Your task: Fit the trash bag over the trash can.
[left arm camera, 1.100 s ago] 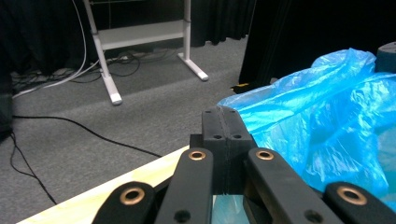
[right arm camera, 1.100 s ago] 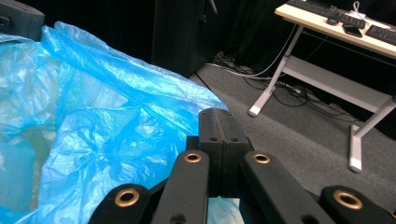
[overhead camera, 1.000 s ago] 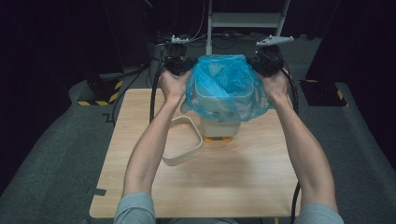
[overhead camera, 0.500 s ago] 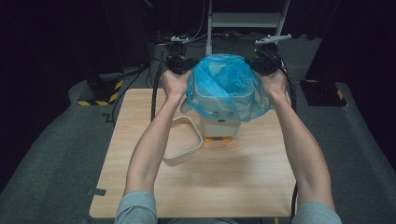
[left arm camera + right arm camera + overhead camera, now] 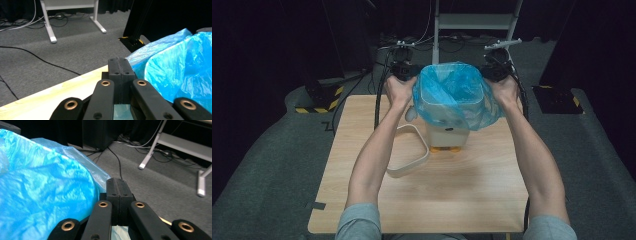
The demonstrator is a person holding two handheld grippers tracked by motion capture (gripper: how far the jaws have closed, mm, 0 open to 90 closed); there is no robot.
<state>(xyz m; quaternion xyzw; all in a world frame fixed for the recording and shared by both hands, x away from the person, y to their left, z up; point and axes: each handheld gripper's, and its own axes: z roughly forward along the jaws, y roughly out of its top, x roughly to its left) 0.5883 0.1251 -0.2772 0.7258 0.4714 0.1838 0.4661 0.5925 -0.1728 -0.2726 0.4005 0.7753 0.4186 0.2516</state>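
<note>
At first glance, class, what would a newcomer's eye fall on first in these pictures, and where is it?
The bright blue plastic bag stands out, draped over a pale bin at the far middle of the wooden table. The left gripper and right gripper flank it, jaws pressed together with blue film beneath them. A loose cream ring-shaped frame lies left of the bin.

Your bin (image 5: 447,117) stands on the table (image 5: 472,195) toward its far edge, near the middle. The bag (image 5: 452,90) sits in the bin, its rim folded out over the top. Your left gripper (image 5: 404,71) lies at the bag's left side, your right gripper (image 5: 494,71) at its right, both jaw pairs pressed together. The loose ring (image 5: 408,152) lies on the table left of the bin, nearer you. The frame (image 5: 472,20) stands on the floor behind the table.
</note>
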